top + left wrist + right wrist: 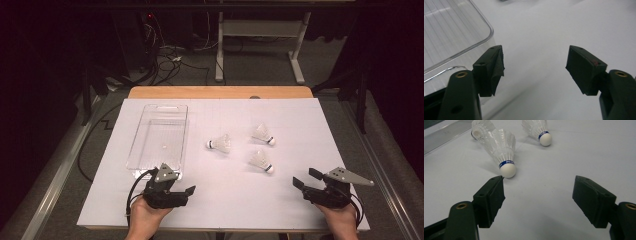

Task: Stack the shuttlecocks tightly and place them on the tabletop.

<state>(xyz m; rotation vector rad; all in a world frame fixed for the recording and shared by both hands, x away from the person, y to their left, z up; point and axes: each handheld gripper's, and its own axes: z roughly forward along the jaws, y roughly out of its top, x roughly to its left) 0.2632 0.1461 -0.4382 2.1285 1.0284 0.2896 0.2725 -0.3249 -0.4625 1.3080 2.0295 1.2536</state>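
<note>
Shuttlecocks (pixel 261 161) lie on the white table (pixel 300 130), and my claws wait near them.

My right claw (pixel 306 179) is spread wide with nothing in it. The nearest birdie lies on its side just ahead, round white tip (pixel 508 171) pointing at me. I think I should slide in low, pinch the hard tip softly, and not squash the feathers. My left claw (pixel 183 186) is spread too, beside the clear box (pixel 150 117).

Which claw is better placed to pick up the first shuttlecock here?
The right claw, probably. It is open and faces the nearest shuttlecock, whose cork lies just ahead of it. The left claw, also open, sits beside the clear tray, farther from all three.
</note>
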